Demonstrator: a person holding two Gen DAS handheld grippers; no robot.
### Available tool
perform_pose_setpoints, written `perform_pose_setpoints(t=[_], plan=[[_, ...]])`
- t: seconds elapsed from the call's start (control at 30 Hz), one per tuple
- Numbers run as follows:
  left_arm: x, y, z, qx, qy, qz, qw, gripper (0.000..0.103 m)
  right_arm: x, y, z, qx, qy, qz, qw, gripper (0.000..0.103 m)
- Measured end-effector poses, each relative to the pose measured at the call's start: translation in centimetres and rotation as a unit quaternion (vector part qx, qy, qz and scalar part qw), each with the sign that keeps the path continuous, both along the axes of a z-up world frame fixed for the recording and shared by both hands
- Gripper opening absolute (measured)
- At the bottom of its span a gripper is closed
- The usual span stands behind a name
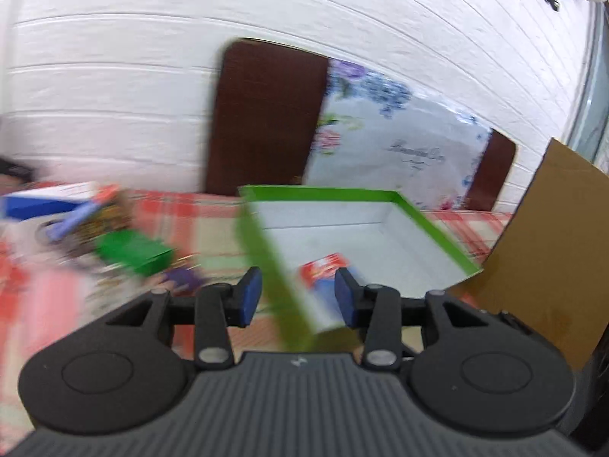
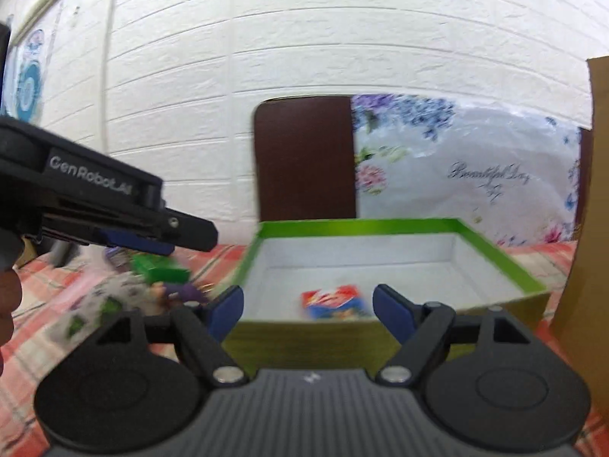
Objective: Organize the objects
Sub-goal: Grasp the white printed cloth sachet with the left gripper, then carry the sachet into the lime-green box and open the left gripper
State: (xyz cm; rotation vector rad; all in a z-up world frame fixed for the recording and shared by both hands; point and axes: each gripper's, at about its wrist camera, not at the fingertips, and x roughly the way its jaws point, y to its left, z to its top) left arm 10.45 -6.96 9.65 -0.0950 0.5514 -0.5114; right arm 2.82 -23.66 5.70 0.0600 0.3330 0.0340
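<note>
Two hand-held grippers are ours. The left hand-held gripper stands partly open astride the green box's near wall, pads clear of it. The right hand-held gripper gapes wide and empty at frame bottom. One red-and-blue packet lies inside the box on the checked bench.

Bright even light, heavy motion blur, fisheye bending at the edges

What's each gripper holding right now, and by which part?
Nothing. Left gripper straddles the green box wall, pads clear. Right gripper is open and empty.
</note>
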Motion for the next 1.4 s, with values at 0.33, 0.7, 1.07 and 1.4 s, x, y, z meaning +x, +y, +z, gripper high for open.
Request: perform_pose_setpoints(t=[0.33, 0.7, 1.07, 1.4], plan=[[-0.3, 12.6, -2.8, 0.028, 0.032, 0.125, 0.9913, 0.076, 2.5, 10.8, -2.5, -0.027, 0.095, 0.151, 0.984, 0.088], [2.5, 7.2, -3.4, 0.053, 0.003, 0.046, 0.9975, 0.064, 8.8, 14.3, -4.8, -0.045, 0.165, 0.178, 0.969, 0.085], [-2.8, 6.9, -5.1, 0.034, 0.060, 0.000, 0.9976, 0.041, 0.0, 12.5, -4.6, -0.067, 0.142, 0.188, 0.969, 0.043], [-7.2, 2.8, -2.5, 0.005, 0.015, -0.057, 0.9983, 0.041, -8.8, 8.9, -2.5, -0.098, 0.051, 0.154, 0.982, 0.039]])
